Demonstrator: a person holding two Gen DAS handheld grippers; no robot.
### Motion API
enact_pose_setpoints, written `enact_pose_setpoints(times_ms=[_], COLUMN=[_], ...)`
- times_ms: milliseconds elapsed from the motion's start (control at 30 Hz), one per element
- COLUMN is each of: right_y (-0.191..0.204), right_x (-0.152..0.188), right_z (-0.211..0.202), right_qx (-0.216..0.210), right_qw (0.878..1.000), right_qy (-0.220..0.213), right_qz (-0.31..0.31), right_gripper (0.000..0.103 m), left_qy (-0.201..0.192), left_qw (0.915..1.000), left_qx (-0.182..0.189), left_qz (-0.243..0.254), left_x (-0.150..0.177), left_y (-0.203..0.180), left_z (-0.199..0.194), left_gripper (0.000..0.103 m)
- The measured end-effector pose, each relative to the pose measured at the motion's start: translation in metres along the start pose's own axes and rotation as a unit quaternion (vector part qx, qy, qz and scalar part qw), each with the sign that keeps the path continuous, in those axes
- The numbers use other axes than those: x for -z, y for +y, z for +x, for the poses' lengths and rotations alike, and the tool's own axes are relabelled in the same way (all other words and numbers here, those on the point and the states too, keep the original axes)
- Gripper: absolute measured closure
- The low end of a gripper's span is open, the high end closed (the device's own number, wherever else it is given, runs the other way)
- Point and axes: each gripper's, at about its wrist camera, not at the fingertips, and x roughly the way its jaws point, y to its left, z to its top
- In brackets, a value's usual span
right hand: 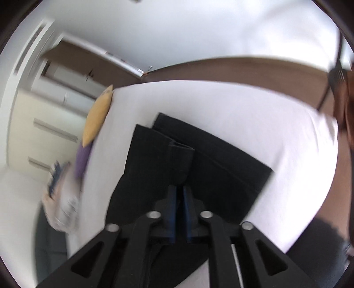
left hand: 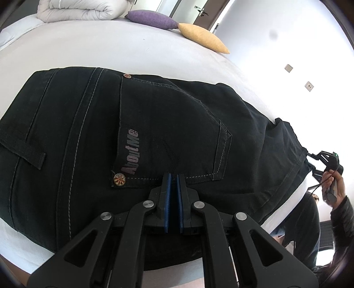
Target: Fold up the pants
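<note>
Showing the pants pocket logo — right view shows only blurred cuffs.

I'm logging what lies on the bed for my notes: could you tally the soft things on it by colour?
Black: 1, the black denim pants
Purple: 1, the purple fabric cushion
Yellow: 1, the yellow fabric cushion
White: 1, the folded white quilted duvet
Total: 4, all on the white bed

Right wrist view blurred; pants edges smeared.
</note>
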Motion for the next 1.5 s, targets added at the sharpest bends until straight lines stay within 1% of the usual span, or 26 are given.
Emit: enact_pose_setpoints(times_ms=[33, 67, 100, 167, 200, 267, 300, 333, 367, 400, 433, 500, 567, 767, 833, 967, 1267, 1333, 1367, 1433, 1467, 1500], right_y=[-0.003, 0.000, 0.004, 0.021, 0.024, 0.024, 0.023, 0.023, 0.022, 0.025, 0.027, 0.024, 0.018, 0.016, 0.012, -0.009, -0.017, -0.020, -0.018, -0.015, -0.014, -0.014], right_x=[0.001, 0.003, 0.007, 0.013, 0.014, 0.010, 0.007, 0.003, 0.000, -0.006, -0.009, -0.015, -0.018, -0.010, -0.008, -0.008, -0.007, -0.008, -0.007, -0.008, -0.010, -0.013], right_z=[0.000, 0.000, 0.002, 0.012, 0.017, 0.023, 0.028, 0.035, 0.038, 0.042, 0.045, 0.047, 0.043, 0.013, 0.007, 0.005, 0.003, 0.005, 0.005, 0.003, -0.003, -0.010], right_qx=[-0.024, -0.036, -0.036, -0.034, -0.033, -0.026, -0.021, -0.015, -0.012, -0.013, -0.008, 0.012, 0.009, 0.027, 0.031, 0.027, 0.024, 0.023, 0.025, 0.031, 0.042, 0.048], right_qw=[1.000, 0.999, 0.999, 0.999, 0.999, 1.000, 1.000, 1.000, 1.000, 1.000, 1.000, 1.000, 1.000, 0.998, 0.998, 0.999, 0.999, 0.999, 0.999, 0.998, 0.997, 0.996], right_qy=[-0.002, -0.007, -0.011, -0.010, -0.005, -0.007, -0.011, -0.012, -0.015, -0.020, -0.021, -0.018, -0.017, -0.041, -0.041, -0.032, -0.027, -0.025, -0.026, -0.030, -0.045, -0.058], right_qz=[0.013, 0.018, 0.015, 0.000, -0.005, -0.005, -0.002, 0.006, 0.012, 0.006, -0.005, -0.009, -0.002, -0.043, -0.042, -0.007, -0.011, -0.012, -0.019, -0.045, -0.054, -0.057], right_gripper=[0.044, 0.038, 0.030, 0.028, 0.028, 0.029, 0.031, 0.037, 0.040, 0.050, 0.071, 0.097, 0.098, 0.099, 0.099, 0.099, 0.100, 0.101, 0.101, 0.097, 0.096, 0.089], left_qy=[0.000, 0.000, 0.000, 0.000, 0.000, 0.000, 0.000, 0.001, 0.001, 0.001, 0.001, 0.000, 0.000, 0.003, 0.004, 0.006, 0.008, 0.006, 0.005, 0.002, 0.000, -0.001], left_qw=[1.0000, 1.0000, 1.0000, 1.0000, 0.9999, 0.9999, 0.9999, 0.9999, 0.9999, 0.9999, 0.9999, 0.9999, 0.9999, 0.9999, 0.9999, 1.0000, 1.0000, 1.0000, 1.0000, 1.0000, 1.0000, 1.0000], left_qx=[-0.002, -0.003, -0.005, -0.008, -0.008, -0.008, -0.008, -0.008, -0.008, -0.008, -0.008, -0.007, -0.007, -0.006, -0.005, -0.004, -0.001, -0.001, -0.001, 0.000, 0.002, 0.003], left_qz=[-0.001, -0.002, -0.003, -0.006, -0.007, -0.008, -0.009, -0.010, -0.010, -0.010, -0.011, -0.012, -0.012, -0.008, -0.008, -0.006, -0.003, -0.005, -0.005, -0.006, -0.007, -0.009], left_x=[0.000, 0.000, 0.000, -0.001, -0.001, -0.001, -0.001, -0.001, -0.001, -0.001, 0.000, -0.001, -0.001, -0.002, -0.003, -0.004, -0.005, -0.005, -0.004, -0.002, -0.001, 0.000], left_y=[0.000, 0.000, -0.001, -0.001, -0.002, -0.001, -0.001, -0.002, -0.002, -0.001, -0.001, 0.000, 0.000, 0.000, 0.000, 0.000, -0.002, -0.001, -0.001, 0.001, 0.001, 0.002], left_z=[0.000, 0.000, 0.000, 0.001, 0.000, 0.001, 0.001, 0.001, 0.000, 0.000, -0.001, -0.001, -0.002, -0.003, -0.002, -0.002, 0.000, -0.001, -0.002, -0.005, -0.005, -0.006], left_gripper=[0.098, 0.098, 0.098, 0.098, 0.098, 0.098, 0.098, 0.098, 0.098, 0.098, 0.098, 0.098, 0.098, 0.098, 0.098, 0.098, 0.098, 0.098, 0.098, 0.098, 0.098, 0.098])
